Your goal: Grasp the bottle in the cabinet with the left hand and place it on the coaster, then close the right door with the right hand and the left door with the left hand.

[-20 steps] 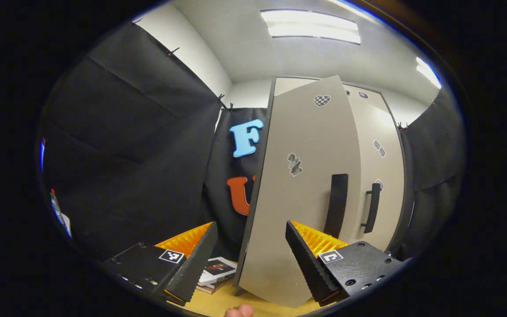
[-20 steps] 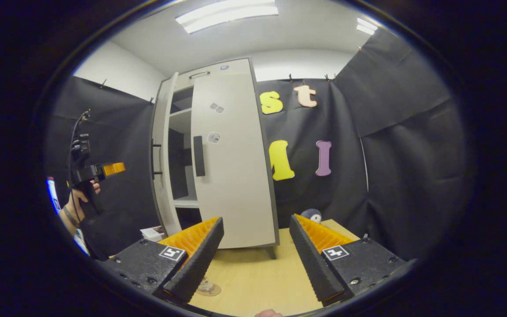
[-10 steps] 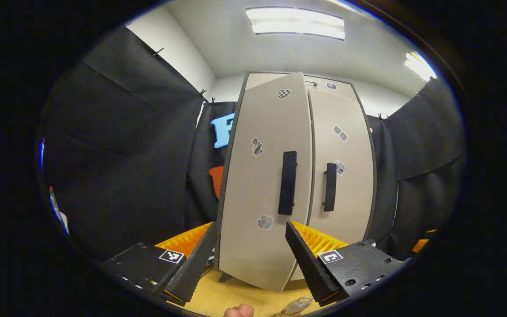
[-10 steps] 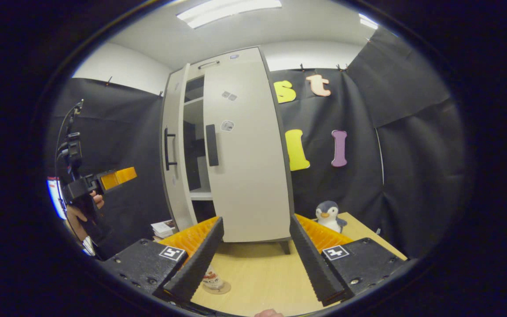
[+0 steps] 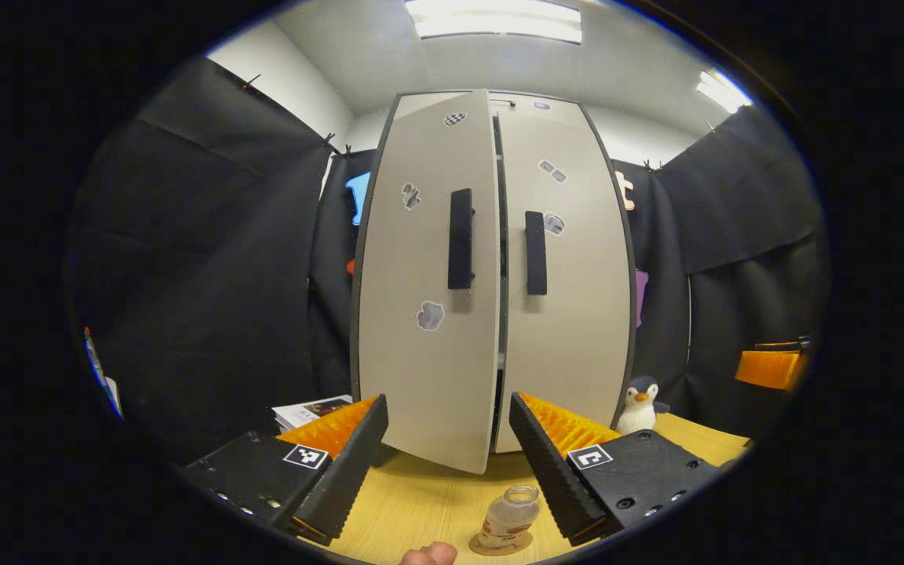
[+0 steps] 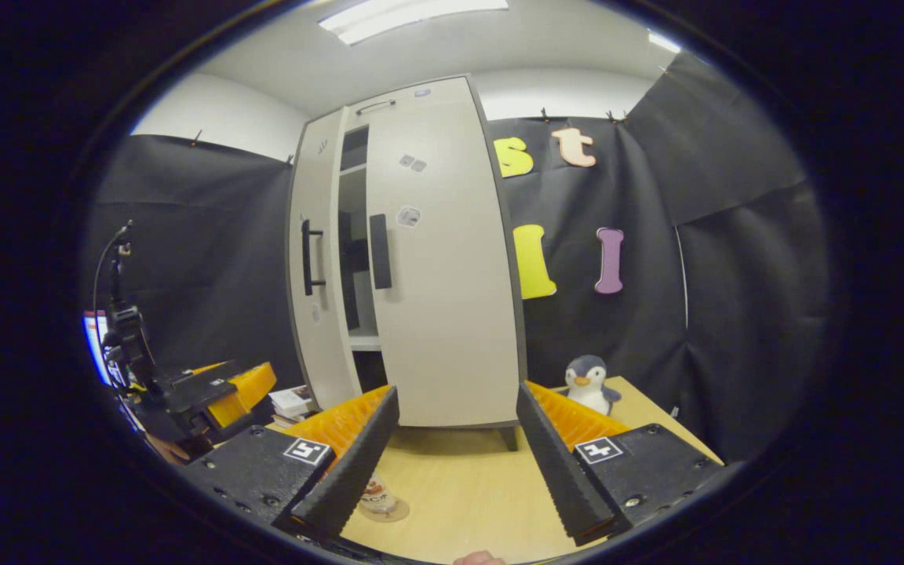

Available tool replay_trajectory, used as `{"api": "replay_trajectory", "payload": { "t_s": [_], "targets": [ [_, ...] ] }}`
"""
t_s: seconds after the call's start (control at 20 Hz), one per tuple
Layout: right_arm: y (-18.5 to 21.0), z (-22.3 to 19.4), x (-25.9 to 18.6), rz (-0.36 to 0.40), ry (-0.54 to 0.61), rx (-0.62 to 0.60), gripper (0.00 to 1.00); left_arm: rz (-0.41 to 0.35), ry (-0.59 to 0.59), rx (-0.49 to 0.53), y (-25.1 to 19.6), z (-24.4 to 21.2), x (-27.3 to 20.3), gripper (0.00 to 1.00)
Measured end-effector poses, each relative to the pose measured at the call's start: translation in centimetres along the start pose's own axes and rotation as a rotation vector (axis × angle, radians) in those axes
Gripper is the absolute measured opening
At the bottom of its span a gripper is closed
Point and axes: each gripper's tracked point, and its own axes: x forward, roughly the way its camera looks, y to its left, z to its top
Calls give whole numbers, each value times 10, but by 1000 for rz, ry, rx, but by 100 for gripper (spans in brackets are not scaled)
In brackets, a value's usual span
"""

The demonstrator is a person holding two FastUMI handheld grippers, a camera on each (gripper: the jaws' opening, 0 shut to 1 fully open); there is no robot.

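Note:
The grey cabinet stands at the back of the wooden table. Its right door (image 5: 570,314) (image 6: 444,314) is shut. Its left door (image 5: 428,314) (image 6: 312,314) stands slightly ajar, and a narrow gap shows the shelves inside. The small clear bottle (image 5: 508,518) stands upright on the round coaster (image 5: 501,544) in front of the cabinet; in the right gripper view the bottle (image 6: 377,497) is half hidden behind a finger. My left gripper (image 5: 448,463) (image 6: 244,384) is open and empty, back from the left door. My right gripper (image 6: 452,463) (image 5: 770,367) is open and empty, facing the right door.
A toy penguin (image 5: 640,396) (image 6: 589,380) sits on the table to the right of the cabinet. A stack of books (image 5: 311,410) (image 6: 293,402) lies to its left. Bare table top (image 6: 460,486) stretches in front of the cabinet.
The left door has swung from half open to nearly shut. My left gripper has dropped lower and pulled back from it, and the bottle has come into its view. The right gripper has barely moved.

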Motion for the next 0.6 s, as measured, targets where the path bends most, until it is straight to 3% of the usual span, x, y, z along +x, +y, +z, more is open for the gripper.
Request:
{"api": "replay_trajectory", "payload": {
  "t_s": [0.1, 0.15, 0.2, 0.6],
  "targets": [
    [-2, -1, -1, -8, 3, 10, 99, -9, -9, -2, -4, 0, 7, 95],
    [-2, 0, -1, -14, 5, 11, 98, -11, -16, 3, -8, 1, 6, 90],
    [-2, -1, -1, -16, 6, 11, 98, -15, -23, 6, -11, 2, 6, 95],
    [3, 0, 0, -10, 6, 14, 98, -42, -43, 17, -21, 9, 7, 95]
  ]
}}
